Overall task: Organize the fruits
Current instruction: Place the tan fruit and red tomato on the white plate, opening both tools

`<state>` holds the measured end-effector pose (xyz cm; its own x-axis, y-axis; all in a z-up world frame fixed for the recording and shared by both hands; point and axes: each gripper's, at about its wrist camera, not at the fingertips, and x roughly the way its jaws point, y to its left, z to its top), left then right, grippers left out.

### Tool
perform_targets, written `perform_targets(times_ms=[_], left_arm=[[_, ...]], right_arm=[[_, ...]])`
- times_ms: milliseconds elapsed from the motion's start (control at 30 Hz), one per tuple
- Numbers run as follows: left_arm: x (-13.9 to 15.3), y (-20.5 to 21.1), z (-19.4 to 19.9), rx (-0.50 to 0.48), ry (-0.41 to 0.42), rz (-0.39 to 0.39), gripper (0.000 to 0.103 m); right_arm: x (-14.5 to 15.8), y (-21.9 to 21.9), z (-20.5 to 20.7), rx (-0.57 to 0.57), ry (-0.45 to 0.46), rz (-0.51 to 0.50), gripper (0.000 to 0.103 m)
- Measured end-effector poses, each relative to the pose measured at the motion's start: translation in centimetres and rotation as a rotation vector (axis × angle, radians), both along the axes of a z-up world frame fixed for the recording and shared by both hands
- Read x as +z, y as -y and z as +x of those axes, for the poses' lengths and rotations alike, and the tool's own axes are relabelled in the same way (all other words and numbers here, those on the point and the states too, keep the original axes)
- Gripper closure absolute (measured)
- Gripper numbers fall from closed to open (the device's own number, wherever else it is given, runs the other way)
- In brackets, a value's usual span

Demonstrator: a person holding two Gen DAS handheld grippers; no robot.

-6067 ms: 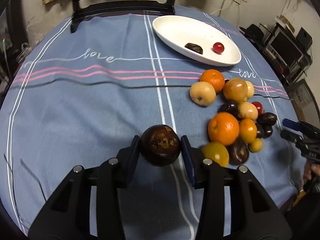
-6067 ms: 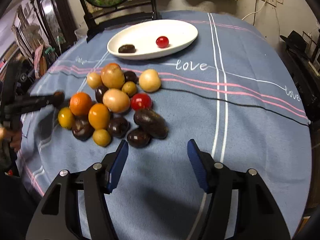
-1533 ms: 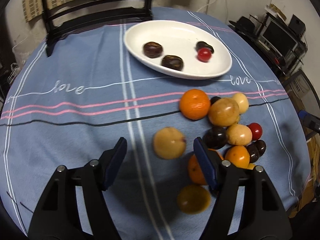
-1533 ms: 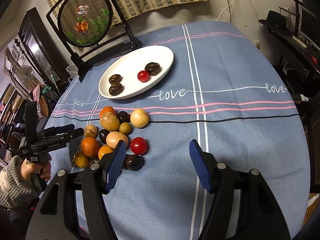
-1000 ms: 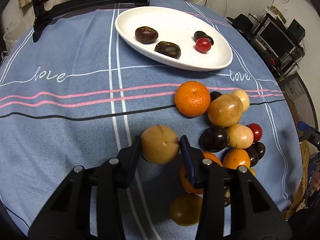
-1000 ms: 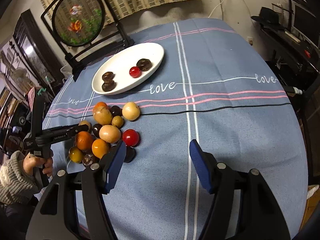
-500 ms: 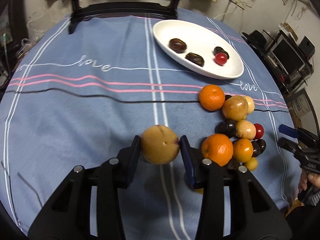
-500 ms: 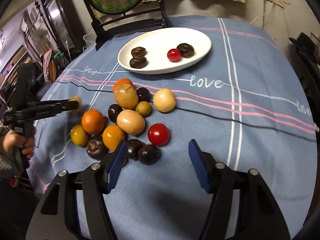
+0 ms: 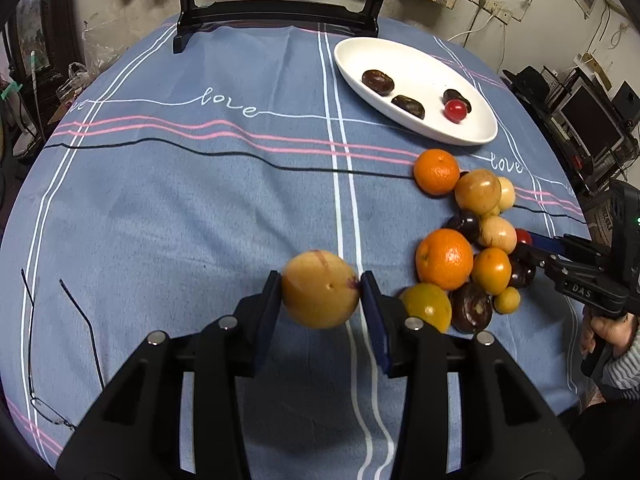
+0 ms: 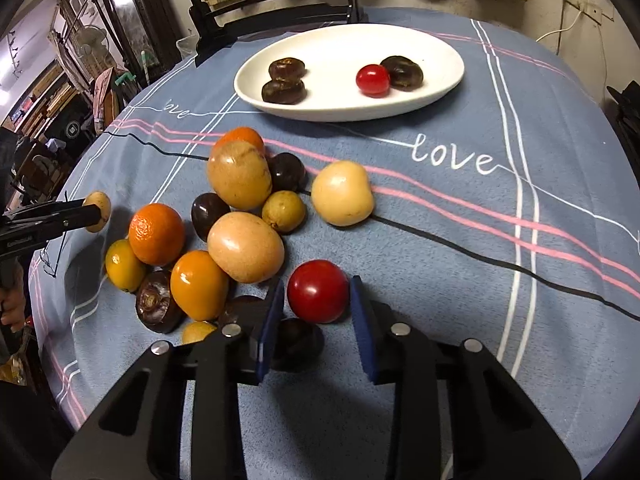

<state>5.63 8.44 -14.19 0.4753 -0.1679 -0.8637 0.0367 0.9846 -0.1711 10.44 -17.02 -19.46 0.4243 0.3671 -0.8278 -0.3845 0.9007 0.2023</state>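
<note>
My left gripper [image 9: 320, 304] is shut on a tan round fruit [image 9: 320, 294] and holds it above the blue tablecloth, left of the fruit pile [image 9: 464, 240]. It also shows at the far left of the right wrist view [image 10: 98, 206]. My right gripper [image 10: 318, 314] is low over the near edge of the pile, jaws open around a red round fruit [image 10: 318, 291] with small gaps on both sides. A white oval plate [image 10: 436, 80] at the back holds three dark fruits and one red fruit [image 10: 373, 80].
Oranges [image 10: 157, 234], tan fruits [image 10: 245, 247] and dark fruits [image 10: 158, 302] lie bunched on the cloth. A black chair back [image 9: 276, 12] stands behind the table. Eyeglasses [image 9: 48, 344] lie near the left edge. Cluttered shelves are at right.
My right gripper has dropped toward the pile and narrowed around the red fruit. My left gripper still holds the tan fruit and has risen a little.
</note>
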Motion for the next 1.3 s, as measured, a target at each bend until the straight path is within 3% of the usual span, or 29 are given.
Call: perform_targets(times_ms=[333,600,900,1100,1300], left_arm=[[0.2,1.8,1.5,-0.061,0.011,-0.004,0.062],[2.6,4.1,8.4,-0.138,0.077,0.003,0.062],[4.8,8.7,19.4,-0.218,0.148,-0.002,0.062],[2.6,10.2,25.2,-0.22,0.131,0.017,0.062],[-0.1,10.5,28.2,-0.217,0.091,0.023,0.062]], right_arm=[[0.7,2.4,-0.6,-0.079,0.001,0.055,0.072],[4.8,5.3,1.1,-0.151,0.083,0.073,0.072],[7.7,4.2,11.2,-0.127,0.157,0.096,0.072],[7.0,2.1,18.0,-0.09,0.167,0.098,0.072],[4.3,0.0,22.6,-0.051,0.127,0.074,0.072]])
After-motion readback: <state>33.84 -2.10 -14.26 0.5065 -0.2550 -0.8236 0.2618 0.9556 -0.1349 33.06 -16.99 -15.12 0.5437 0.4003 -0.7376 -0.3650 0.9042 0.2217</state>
